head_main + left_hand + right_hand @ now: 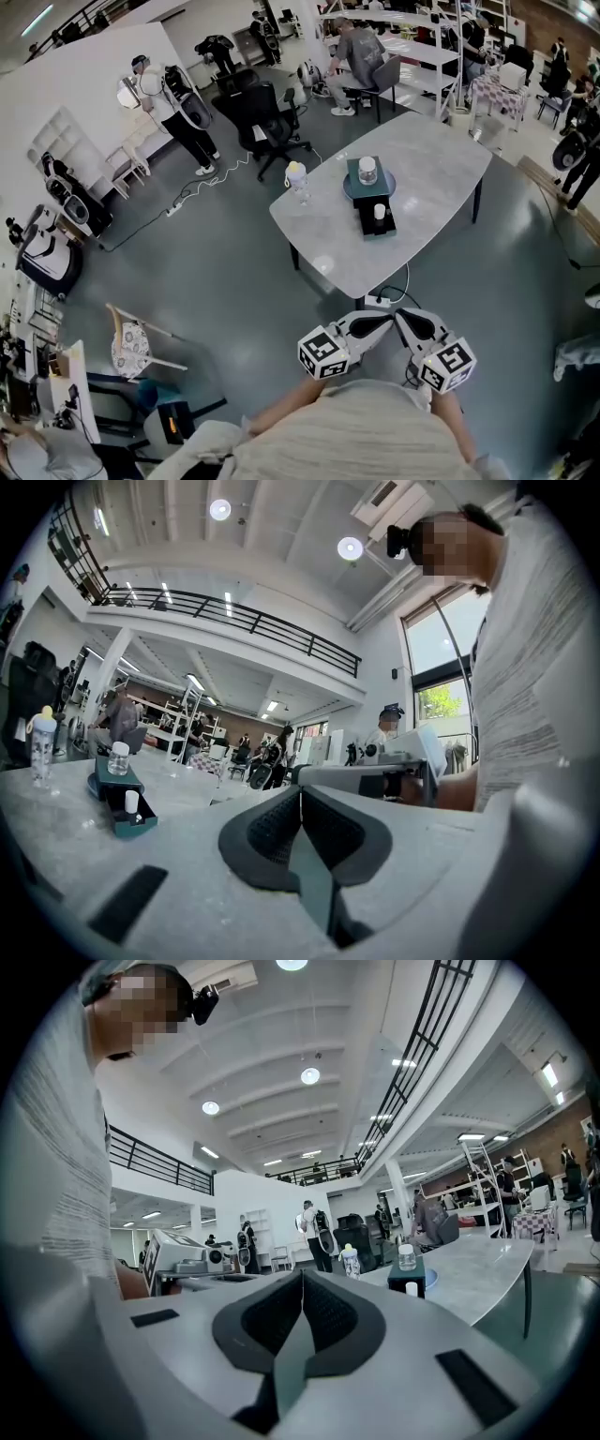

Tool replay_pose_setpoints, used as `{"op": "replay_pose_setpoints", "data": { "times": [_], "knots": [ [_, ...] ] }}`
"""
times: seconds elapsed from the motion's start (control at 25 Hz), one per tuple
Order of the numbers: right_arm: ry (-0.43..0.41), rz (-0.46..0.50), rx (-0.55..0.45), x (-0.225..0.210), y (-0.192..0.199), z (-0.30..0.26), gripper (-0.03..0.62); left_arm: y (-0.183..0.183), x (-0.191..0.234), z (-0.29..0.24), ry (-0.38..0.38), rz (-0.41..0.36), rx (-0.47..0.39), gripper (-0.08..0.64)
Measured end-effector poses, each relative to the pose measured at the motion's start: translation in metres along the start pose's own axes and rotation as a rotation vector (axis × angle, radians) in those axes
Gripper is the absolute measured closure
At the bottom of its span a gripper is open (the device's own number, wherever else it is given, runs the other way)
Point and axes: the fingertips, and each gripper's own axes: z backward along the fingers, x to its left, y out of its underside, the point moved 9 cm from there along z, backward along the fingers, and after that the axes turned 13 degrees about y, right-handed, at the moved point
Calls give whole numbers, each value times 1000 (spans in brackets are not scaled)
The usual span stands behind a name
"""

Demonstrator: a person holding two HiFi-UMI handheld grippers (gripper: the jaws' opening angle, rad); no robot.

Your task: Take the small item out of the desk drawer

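Open grey floor surrounds the table (441,178). Mid-table, the open drawer (375,225) holds the small white item (379,212). The left gripper (300,797) and right gripper (302,1281), both pressed together and empty, hang short of its near edge.

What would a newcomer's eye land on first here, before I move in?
The grey table in the middle of the head view, with a dark drawer unit whose open drawer shows a small white item. Low in that view, the left gripper and right gripper are shut and empty, short of the table.
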Motion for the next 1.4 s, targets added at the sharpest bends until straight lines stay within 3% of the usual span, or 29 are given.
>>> {"op": "replay_pose_setpoints", "data": {
  "times": [0.92,1.2,1.4],
  "knots": [
    [-102,61,41,-177,-32,85,581,6,-14,-198,-121,32,-65,543],
    [-109,40,48,-210,-23,96,581,18,-11,-230,-152,58,-68,543],
    [-120,24,50,-230,-24,66,581,16,22,-234,-168,71,-73,543]
  ]
}}
